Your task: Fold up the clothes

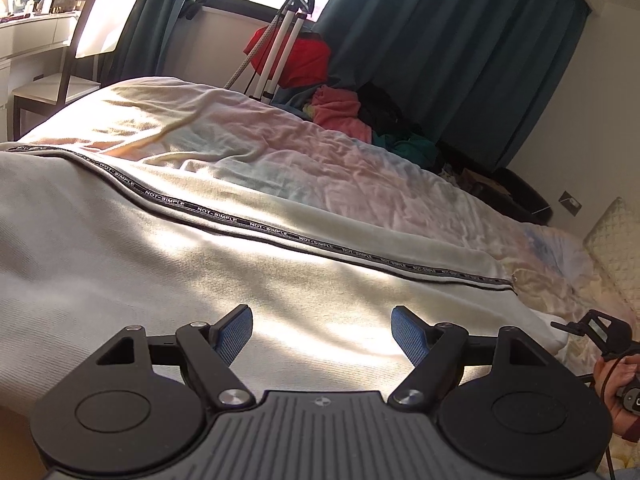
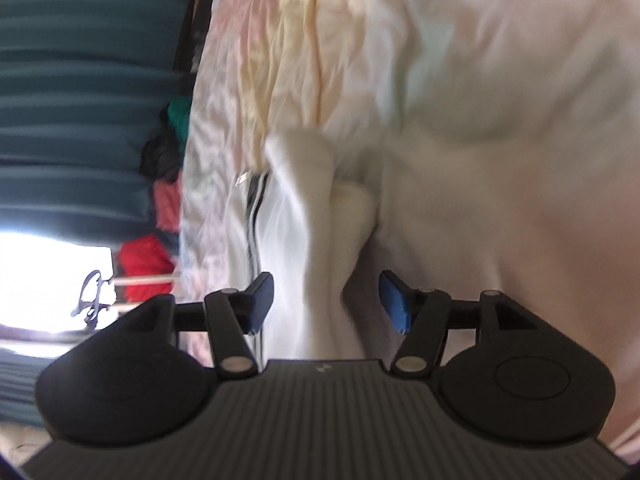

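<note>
A cream garment (image 1: 160,264) with a black tape printed "NOT-SIMPLE" (image 1: 224,216) lies spread across the bed. My left gripper (image 1: 322,316) hovers over its near part, blue pads wide apart and nothing between them. The right wrist view is rolled sideways and blurred. There the garment's bunched end (image 2: 304,200), with its dark stripes (image 2: 256,204), runs up from between the fingers of my right gripper (image 2: 326,284). Its jaws stand open and neither pad presses the cloth. At the right edge of the left wrist view, a hand (image 1: 616,376) holds part of the other gripper.
A crumpled pastel sheet (image 1: 320,152) covers the bed. Beyond its far edge lie piled clothes (image 1: 340,112), a red bundle (image 1: 304,60) and a white stand (image 1: 280,44), before teal curtains (image 1: 440,52). A chair (image 1: 80,64) stands at the far left, a quilted pillow (image 1: 616,240) at the right.
</note>
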Demonstrator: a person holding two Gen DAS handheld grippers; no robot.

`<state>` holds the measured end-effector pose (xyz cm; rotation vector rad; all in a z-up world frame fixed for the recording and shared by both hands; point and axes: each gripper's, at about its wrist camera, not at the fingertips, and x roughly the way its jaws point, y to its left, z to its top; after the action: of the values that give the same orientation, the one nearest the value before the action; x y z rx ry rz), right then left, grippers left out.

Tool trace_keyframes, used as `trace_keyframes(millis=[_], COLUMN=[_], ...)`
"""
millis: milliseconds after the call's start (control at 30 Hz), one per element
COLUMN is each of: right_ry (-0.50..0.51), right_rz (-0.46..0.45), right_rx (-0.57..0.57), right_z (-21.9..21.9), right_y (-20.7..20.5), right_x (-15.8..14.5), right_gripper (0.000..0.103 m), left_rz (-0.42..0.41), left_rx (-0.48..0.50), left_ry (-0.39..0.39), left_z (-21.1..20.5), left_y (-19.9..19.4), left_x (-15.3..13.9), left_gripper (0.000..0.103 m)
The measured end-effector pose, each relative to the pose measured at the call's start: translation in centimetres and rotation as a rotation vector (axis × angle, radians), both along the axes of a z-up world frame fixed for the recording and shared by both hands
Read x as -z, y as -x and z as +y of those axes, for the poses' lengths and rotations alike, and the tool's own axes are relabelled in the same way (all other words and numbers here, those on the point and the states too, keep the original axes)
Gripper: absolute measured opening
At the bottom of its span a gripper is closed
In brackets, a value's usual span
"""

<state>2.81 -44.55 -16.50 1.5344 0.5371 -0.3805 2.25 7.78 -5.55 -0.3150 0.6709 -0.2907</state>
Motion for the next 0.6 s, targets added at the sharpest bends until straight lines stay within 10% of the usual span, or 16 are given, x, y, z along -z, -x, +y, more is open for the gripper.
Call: trace_keyframes(millis=[233, 433, 600], right_ry=[-0.005, 0.013, 0.241], right_rz=[-0.071, -0.227, -0.324], right_rx=[-0.084, 0.083, 0.130], right_z=[-0.3, -2.9, -3.7], right_y=[-4.6, -3.2, -0.8], right_x=[1.4, 1.1, -2.1], right_gripper=[0.060, 0.061, 0.059], left_rz=[0.008, 0.024, 0.025], left_rx=[-0.033, -0.059, -0.061], left_ry=[0.008, 0.012, 0.027], left_z=[0.1, 0.5, 0.5], left_y=[-0.3, -0.6, -1.1], left_x=[0.4, 0.6, 0.6], left_gripper=[0.078, 0.078, 0.078])
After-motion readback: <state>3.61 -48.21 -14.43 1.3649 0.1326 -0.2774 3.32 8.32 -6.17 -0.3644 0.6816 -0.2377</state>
